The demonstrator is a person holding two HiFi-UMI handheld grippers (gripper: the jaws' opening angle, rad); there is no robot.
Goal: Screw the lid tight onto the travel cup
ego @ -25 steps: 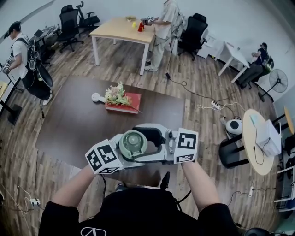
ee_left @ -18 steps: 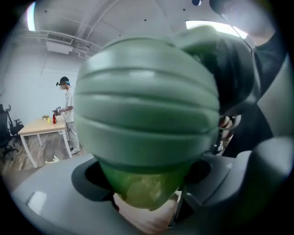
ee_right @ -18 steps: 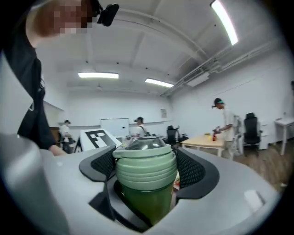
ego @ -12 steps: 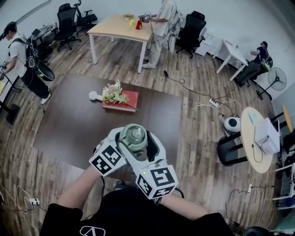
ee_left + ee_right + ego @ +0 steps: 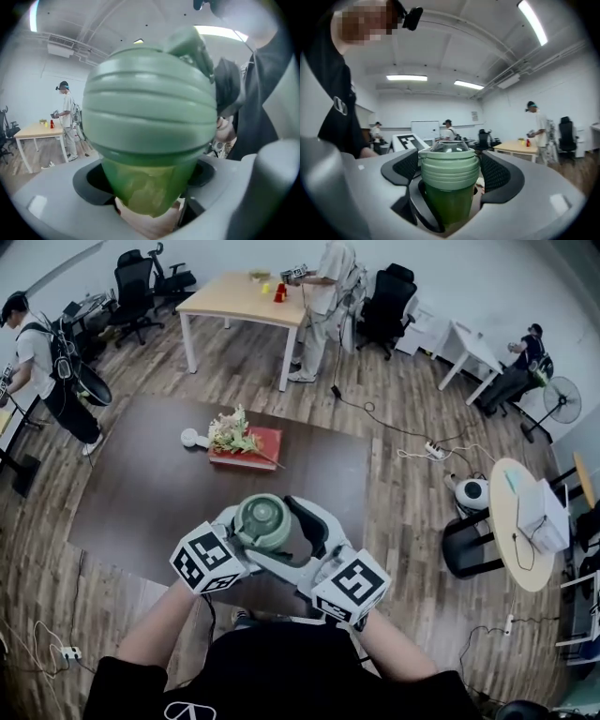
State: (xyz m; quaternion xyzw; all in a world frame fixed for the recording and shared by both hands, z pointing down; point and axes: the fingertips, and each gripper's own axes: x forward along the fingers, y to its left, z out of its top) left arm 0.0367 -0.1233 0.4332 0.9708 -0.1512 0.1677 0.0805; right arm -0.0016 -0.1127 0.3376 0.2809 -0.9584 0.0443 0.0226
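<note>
Head view: cup (image 5: 264,523) held above near edge of worktop (image 5: 141,484), clasped from both sides.
Left gripper view: left tool (image 5: 147,185) clamped fairly wide on the green body.
Right gripper view: right tool (image 5: 450,169) closed round lid (image 5: 449,159), which is already seated level on the cup. Probably mid-tightening, with the last turns left.

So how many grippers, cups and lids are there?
Grippers: 2, the left gripper and the right gripper
Cups: 1, the green cup
Lids: 1, the green lid on top of the cup
Total: 4
</note>
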